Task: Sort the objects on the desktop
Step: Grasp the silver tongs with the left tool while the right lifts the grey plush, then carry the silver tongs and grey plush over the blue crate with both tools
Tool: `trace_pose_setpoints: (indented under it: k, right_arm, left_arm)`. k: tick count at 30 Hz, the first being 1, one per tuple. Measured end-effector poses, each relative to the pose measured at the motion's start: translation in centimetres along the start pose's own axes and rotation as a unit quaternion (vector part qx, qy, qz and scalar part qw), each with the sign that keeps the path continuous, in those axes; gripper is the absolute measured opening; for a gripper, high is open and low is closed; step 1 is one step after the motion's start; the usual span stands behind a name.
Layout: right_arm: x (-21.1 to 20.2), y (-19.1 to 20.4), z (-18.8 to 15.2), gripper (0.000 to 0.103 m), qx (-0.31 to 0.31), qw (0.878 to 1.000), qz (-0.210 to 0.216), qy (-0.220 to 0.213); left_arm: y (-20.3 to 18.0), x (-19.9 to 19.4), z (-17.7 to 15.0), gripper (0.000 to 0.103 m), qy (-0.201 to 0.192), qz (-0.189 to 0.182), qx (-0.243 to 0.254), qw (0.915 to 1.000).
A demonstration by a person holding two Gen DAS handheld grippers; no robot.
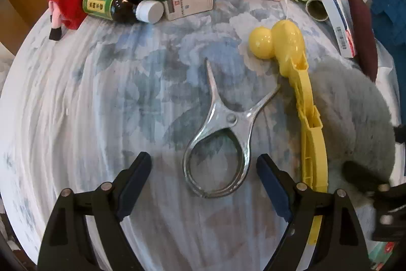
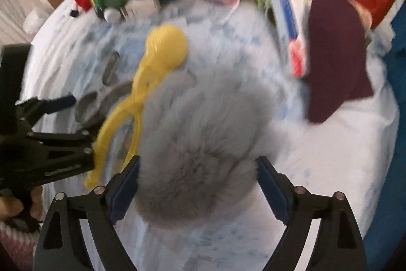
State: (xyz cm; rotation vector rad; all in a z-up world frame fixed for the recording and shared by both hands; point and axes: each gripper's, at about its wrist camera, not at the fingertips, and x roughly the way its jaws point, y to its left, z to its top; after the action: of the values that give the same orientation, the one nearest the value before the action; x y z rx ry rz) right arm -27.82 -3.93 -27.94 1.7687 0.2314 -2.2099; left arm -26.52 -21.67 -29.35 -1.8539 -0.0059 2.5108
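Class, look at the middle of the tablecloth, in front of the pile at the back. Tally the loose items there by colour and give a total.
Yellow: 1, the plastic snowball tongs
Silver: 1, the metal clamp tool
Grey: 1, the fluffy item
Dark maroon: 1, the cloth piece
Total: 4

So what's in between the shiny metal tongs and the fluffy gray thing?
The yellow snowball-maker clamp lies between the metal tongs and the gray furry item, its long handles running down that gap. The left wrist view shows it most clearly.
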Motion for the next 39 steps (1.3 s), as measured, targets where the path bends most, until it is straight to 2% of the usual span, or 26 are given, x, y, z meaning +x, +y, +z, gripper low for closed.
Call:
trace_pose_setpoints:
  k: [3, 4, 5, 7, 14, 18, 19, 20, 21, 22, 23, 24, 25, 27, 32, 35, 39]
  right_arm:
    - [1.4, -0.7, 0.1, 0.089, 0.027, 1.000, 0.010, 0.002]
    - [1.9, -0.9, 0.3, 0.092, 0.035, 0.999, 0.005, 0.002]
    - [2.5, -1.0, 0.4, 0.103, 0.040, 0.999, -0.003, 0.004]
    - [3.0, -0.6, 0.5, 0.103, 0.030, 0.999, -0.038, -0.006]
    - [2.8, -0.8, -0.2, 0.103, 0.065, 0.996, -0.044, -0.043]
    - [2.5, -1.0, -0.2, 0.103, 0.074, 0.997, -0.031, 0.004]
    - [2.1, -1.0, -0.6, 0.102, 0.081, 0.996, -0.023, 0.000]
    - [1.7, -0.8, -0.9, 0.102, 0.082, 0.996, -0.020, -0.006]
    - [1.5, -0.5, -1.2, 0.093, 0.080, 0.996, -0.025, -0.008]
    - [1.4, -0.2, -1.3, 0.085, 0.079, 0.997, -0.023, -0.012]
    - [1.4, 0.0, -1.4, 0.073, 0.078, 0.997, -0.024, -0.013]
    - [1.4, 0.3, -1.4, 0.069, 0.075, 0.997, -0.029, -0.016]
    - [1.4, 0.5, -1.4, 0.066, 0.070, 0.997, -0.036, -0.019]
    - [1.3, 1.1, -1.5, 0.049, 0.058, 0.997, -0.046, -0.028]
    - [0.6, 1.5, -2.6, 0.045, 0.054, 0.996, -0.048, -0.044]
    - [-1.2, 1.6, -3.3, 0.044, 0.053, 0.994, -0.054, -0.078]
    - [-4.4, 2.2, -3.5, 0.044, 0.044, 0.988, -0.062, -0.131]
  left_arm:
    - [-0.5, 0.6, 1.0, 0.088, -0.012, -0.003, 0.005, 0.9999]
    - [-0.6, 0.8, 1.4, 0.090, -0.018, -0.006, 0.005, 0.9998]
    - [-0.8, 1.0, 1.7, 0.095, -0.021, -0.008, 0.005, 0.9997]
    - [-1.1, 1.4, 1.9, 0.100, -0.025, -0.009, 0.007, 0.9996]
    - [-1.2, 1.8, 1.9, 0.103, -0.037, -0.007, 0.011, 0.9992]
    - [-1.2, 2.0, 2.1, 0.102, -0.028, -0.005, 0.009, 0.9996]
    - [-1.3, 1.9, 2.1, 0.100, -0.028, -0.004, 0.010, 0.9995]
    - [-1.4, 1.8, 2.1, 0.094, -0.031, -0.004, 0.011, 0.9995]
    - [-1.6, 1.6, 2.0, 0.078, -0.034, -0.003, 0.015, 0.9993]
    - [-2.0, 1.3, 2.0, 0.068, -0.041, -0.001, 0.025, 0.9989]
    - [-2.3, 1.1, 2.0, 0.054, -0.043, -0.003, 0.032, 0.9986]
    - [-2.6, 1.0, 2.0, 0.042, -0.042, -0.008, 0.036, 0.9984]
    - [-2.8, 0.9, 2.0, 0.042, -0.043, -0.009, 0.039, 0.9983]
    - [-3.5, 0.8, 2.0, 0.042, -0.046, -0.003, 0.039, 0.9982]
    - [-3.8, -0.9, 0.8, 0.042, -0.063, 0.003, 0.038, 0.9973]
    - [-3.7, -2.7, 1.1, 0.042, -0.084, 0.007, 0.038, 0.9957]
    - [-3.4, -6.5, -0.6, 0.042, -0.120, 0.013, 0.039, 0.9920]
